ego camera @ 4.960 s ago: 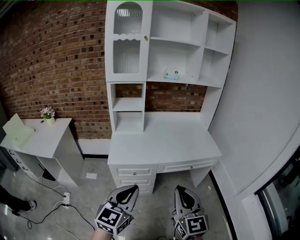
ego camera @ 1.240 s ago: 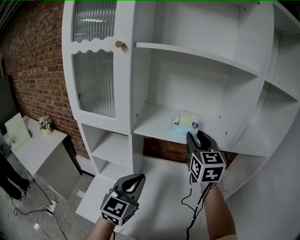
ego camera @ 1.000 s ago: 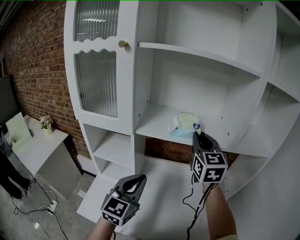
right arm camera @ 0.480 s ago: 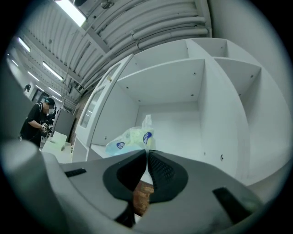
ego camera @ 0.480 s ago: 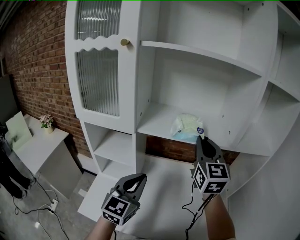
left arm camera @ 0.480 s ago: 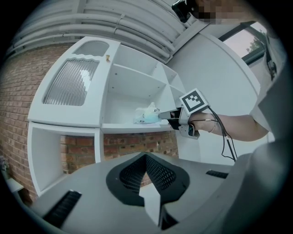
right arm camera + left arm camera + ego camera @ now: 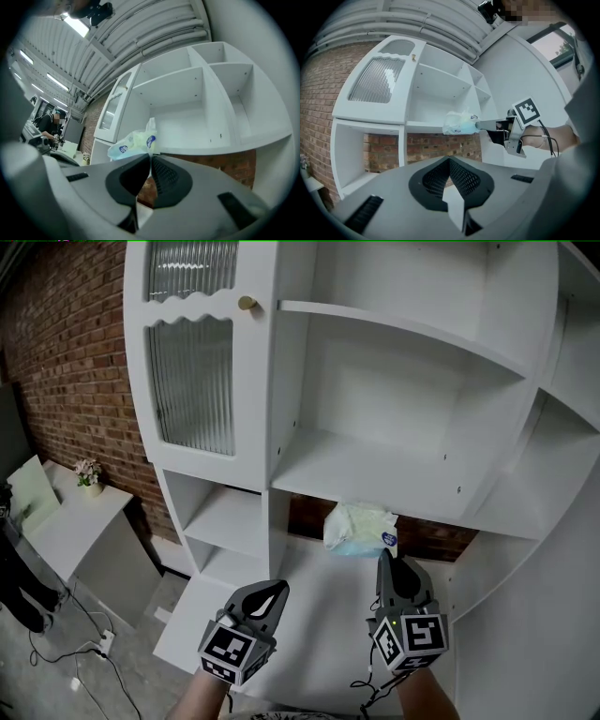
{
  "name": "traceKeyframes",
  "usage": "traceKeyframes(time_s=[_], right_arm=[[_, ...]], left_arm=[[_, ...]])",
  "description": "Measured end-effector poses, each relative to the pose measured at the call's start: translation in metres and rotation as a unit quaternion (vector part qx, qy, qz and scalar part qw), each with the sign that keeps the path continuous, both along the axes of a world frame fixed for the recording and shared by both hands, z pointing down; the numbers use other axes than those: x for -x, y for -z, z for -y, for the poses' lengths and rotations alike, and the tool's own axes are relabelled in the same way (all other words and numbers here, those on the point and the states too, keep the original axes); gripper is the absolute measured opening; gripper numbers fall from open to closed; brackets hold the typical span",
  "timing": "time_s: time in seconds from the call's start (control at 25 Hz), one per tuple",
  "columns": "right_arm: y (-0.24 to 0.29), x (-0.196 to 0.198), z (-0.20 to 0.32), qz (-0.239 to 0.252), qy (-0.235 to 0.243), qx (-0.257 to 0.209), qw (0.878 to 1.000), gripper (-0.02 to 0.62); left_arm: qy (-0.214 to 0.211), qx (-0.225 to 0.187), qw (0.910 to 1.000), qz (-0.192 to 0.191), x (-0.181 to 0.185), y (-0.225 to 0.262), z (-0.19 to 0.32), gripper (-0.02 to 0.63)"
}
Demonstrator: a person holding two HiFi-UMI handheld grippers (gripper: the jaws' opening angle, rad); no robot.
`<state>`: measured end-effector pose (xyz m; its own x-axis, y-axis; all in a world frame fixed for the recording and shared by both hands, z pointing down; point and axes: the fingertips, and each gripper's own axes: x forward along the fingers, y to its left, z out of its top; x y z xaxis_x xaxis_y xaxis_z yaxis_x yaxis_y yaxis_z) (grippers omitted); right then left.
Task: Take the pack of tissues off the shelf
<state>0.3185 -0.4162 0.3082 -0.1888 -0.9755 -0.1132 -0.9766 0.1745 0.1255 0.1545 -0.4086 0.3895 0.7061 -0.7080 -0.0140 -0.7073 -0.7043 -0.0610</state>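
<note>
The pack of tissues (image 7: 359, 529) is a pale green and blue soft plastic pack. It hangs in the air just below and in front of the white middle shelf (image 7: 356, 474), above the desk top. My right gripper (image 7: 384, 559) is shut on the pack's near edge, pinching the plastic. In the right gripper view the pack (image 7: 131, 143) sticks up from the closed tips (image 7: 151, 157). The left gripper view shows the pack (image 7: 459, 123) held out at the end of the right gripper (image 7: 487, 125). My left gripper (image 7: 277, 589) is lower left, shut and empty.
A cabinet door of ribbed glass (image 7: 192, 381) with a gold knob (image 7: 247, 304) stands left of the shelf. The white desk top (image 7: 309, 615) lies below. A side table (image 7: 70, 521) with a flower pot (image 7: 89, 474) and floor cables (image 7: 75, 662) are at left.
My right gripper closed on the pack's edge on the shelf, then drew back and down with it. The pack has left the shelf. The left gripper stayed put.
</note>
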Motion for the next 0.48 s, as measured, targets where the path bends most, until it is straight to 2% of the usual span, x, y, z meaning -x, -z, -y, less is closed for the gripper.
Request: traceKeyframes(time_s=[0.48], right_arm=[[-0.115,0.006,-0.033,0.009,-0.005,0.086,0.996,0.015]], left_arm=[[-0.011,0.017,0.9998,0.009,-0.006,-0.021,-0.010,0.012]])
